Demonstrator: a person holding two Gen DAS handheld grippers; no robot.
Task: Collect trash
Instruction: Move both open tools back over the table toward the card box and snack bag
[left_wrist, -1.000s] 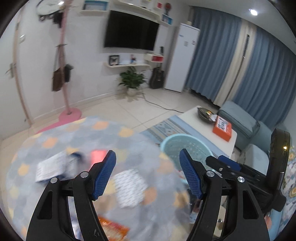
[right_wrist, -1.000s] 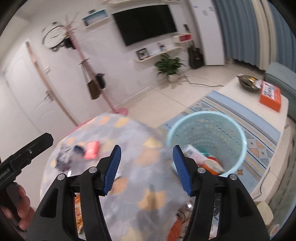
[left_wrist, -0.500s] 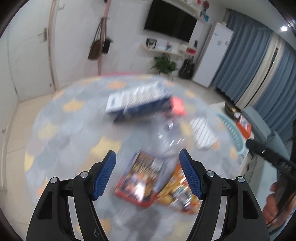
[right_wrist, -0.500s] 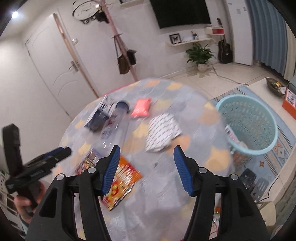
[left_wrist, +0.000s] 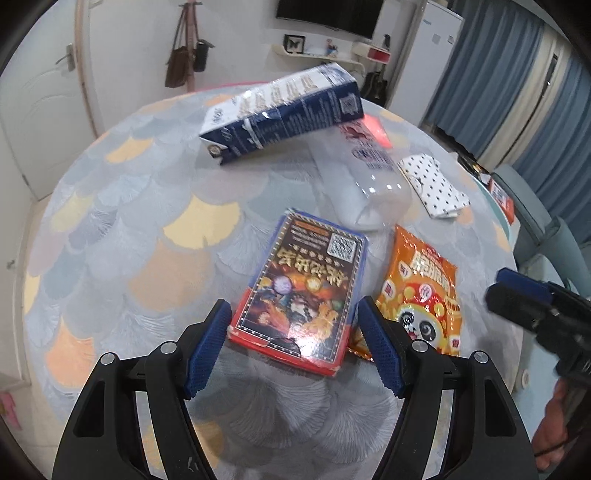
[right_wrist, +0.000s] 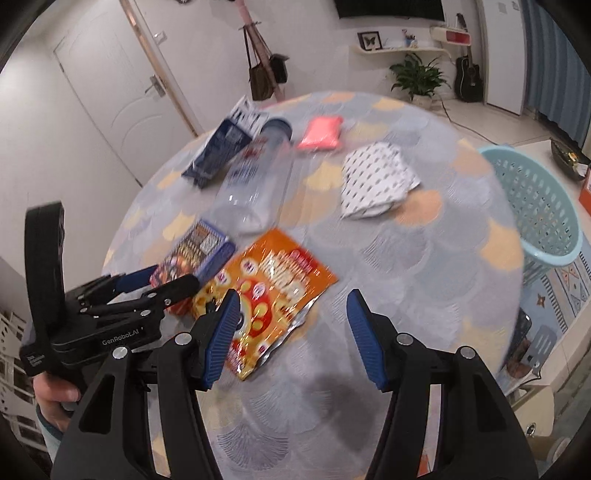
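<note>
the pick-up of the next piece of trash looks to be in hand: the left gripper (left_wrist: 293, 347), jaws spread, straddles the near end of the red box (left_wrist: 301, 288) without pinching it. just right of that box lies the orange snack bag (right_wrist: 271, 295), below the right gripper (right_wrist: 291, 332), jaws apart and empty. next, probably close on each.

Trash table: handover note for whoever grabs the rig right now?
Left gripper: open, fingers either side of the card box, not gripping.
Right gripper: open, empty, over the orange snack bag.
On the table: carton, clear bottle, pink packet, dotted packet, beside the box and bag.
Basket: on the floor past the table's right edge; contents not visible.
Done: nothing held.
Left: all six items to the basket; box and bag look like the next picks.
</note>
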